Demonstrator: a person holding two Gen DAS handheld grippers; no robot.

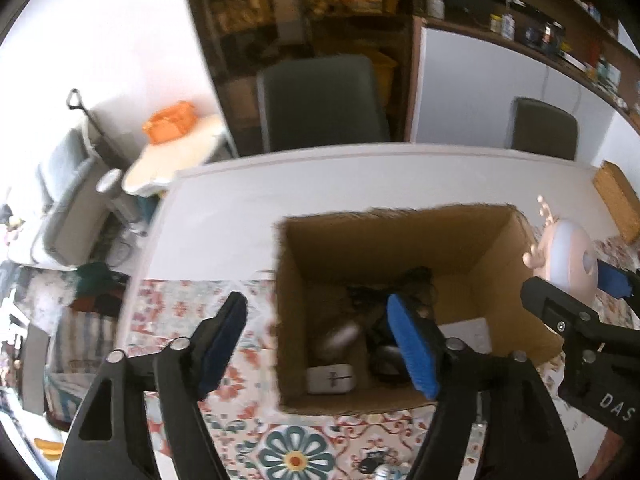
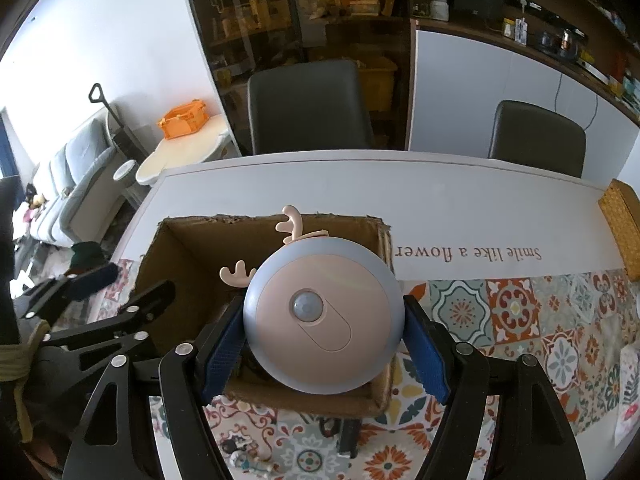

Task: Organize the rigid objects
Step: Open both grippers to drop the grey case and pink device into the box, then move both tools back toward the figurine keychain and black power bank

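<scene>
Pink-and-grey antlered lamp [image 2: 324, 320], brown cardboard box [image 2: 180, 248] on red-teal floral tablecloth [image 2: 520, 308]; orange crate [image 2: 184, 118] beyond box; blue pads [image 1: 412, 344].

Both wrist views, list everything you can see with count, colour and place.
cardboard box: one, brown, open, on the table
antlered round light: one, pink with grey rim, held over the box
white case: one, inside the box
dark items: several, tangled inside the box
table: one, white, patterned cloth on near part
chairs: two, dark, behind the table
orange crate: one, far left
left tongs: open, empty, over the box's left wall
right tongs: shut on the light
</scene>
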